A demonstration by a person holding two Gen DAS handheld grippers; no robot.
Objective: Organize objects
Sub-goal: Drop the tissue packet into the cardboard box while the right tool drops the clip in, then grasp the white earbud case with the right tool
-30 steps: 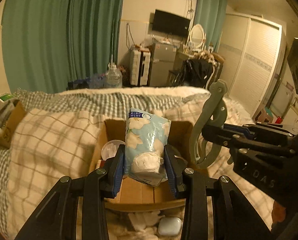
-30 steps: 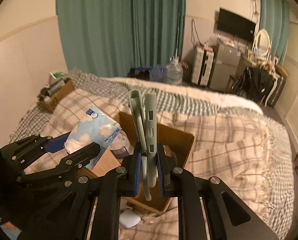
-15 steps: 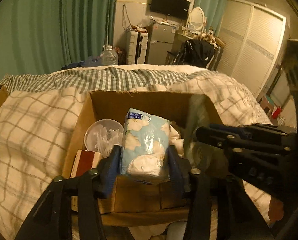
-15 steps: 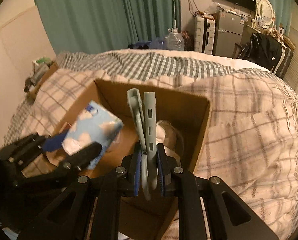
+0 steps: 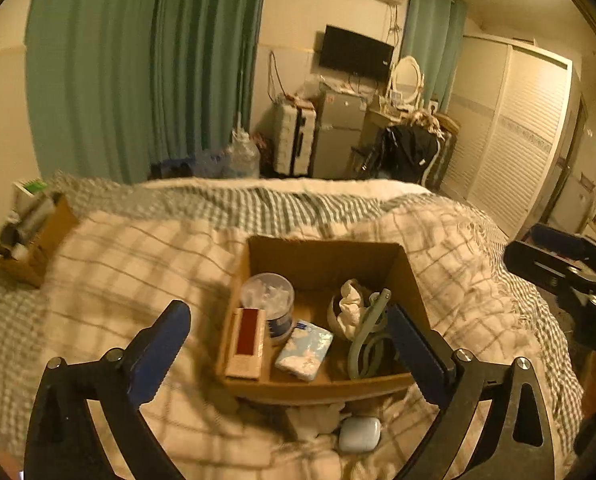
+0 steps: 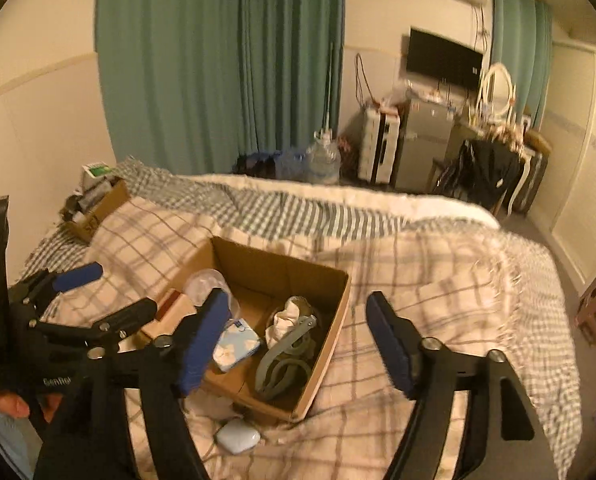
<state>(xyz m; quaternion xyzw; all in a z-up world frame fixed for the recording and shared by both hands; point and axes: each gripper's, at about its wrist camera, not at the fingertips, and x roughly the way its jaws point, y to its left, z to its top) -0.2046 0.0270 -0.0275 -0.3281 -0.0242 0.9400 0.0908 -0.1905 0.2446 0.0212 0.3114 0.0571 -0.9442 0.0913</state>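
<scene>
Gaping wide, empty: left claw | right claw | above box

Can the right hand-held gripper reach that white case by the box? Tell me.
Probably yes. The right hand-held gripper is open and empty, and the case lies uncovered on the blanket, outside the box.

We see a bed covered by a cream plaid blanket, with a green checked cover showing at its far end. On the blanket sits an open cardboard box, and just in front of it lies a small white case, apart from the box. At the bed's far left corner sits a second, smaller box.
</scene>
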